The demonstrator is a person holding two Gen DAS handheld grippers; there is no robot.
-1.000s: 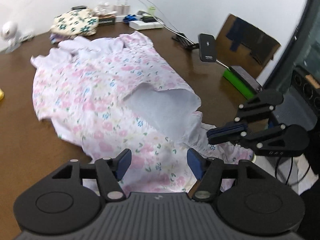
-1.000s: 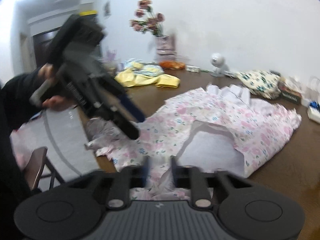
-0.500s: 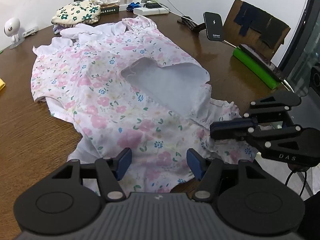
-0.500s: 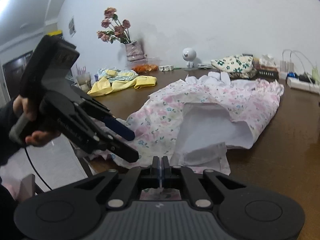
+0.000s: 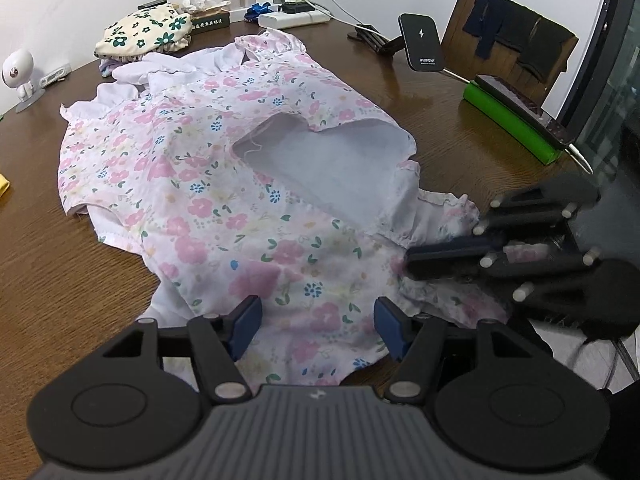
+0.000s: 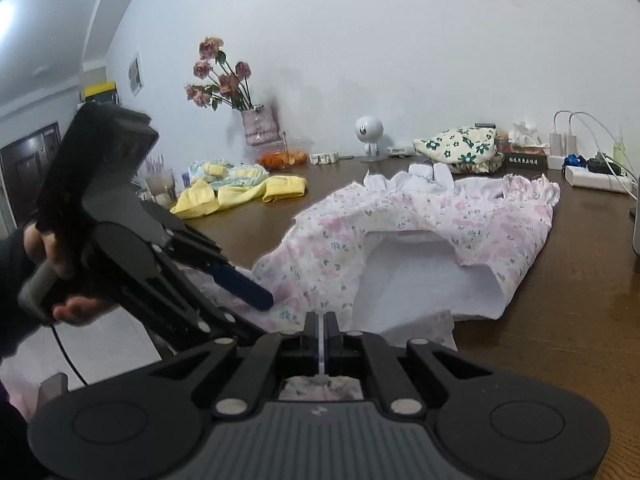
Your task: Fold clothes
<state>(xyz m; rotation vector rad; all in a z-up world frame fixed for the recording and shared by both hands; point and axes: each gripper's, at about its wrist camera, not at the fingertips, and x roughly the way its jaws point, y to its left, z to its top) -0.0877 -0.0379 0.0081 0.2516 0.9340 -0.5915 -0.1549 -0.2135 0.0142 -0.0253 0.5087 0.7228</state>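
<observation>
Two grippers work the near hem of a floral dress (image 5: 224, 200) spread on a brown table (image 5: 52, 280). At six o'clock the left gripper (image 5: 316, 326) hovers, jaws apart, over the cloth (nothing pinched). At four o'clock the right gripper (image 6: 325, 330) is clamped on a frill. Farther, at eleven o'clock, sits a folded flowered cloth (image 5: 146, 32).

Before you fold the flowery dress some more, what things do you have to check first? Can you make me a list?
1. Right gripper shut on the flowery dress hem: ok.
2. Left gripper open over the near hem, fabric between its fingers but not pinched: not ok.
3. Dress lying flat: not ok, bunched, white lining showing.
4. Bare table beside the dress: ok.
5. Far ruffled edge clear of the folded floral cloth: cannot tell.
</observation>
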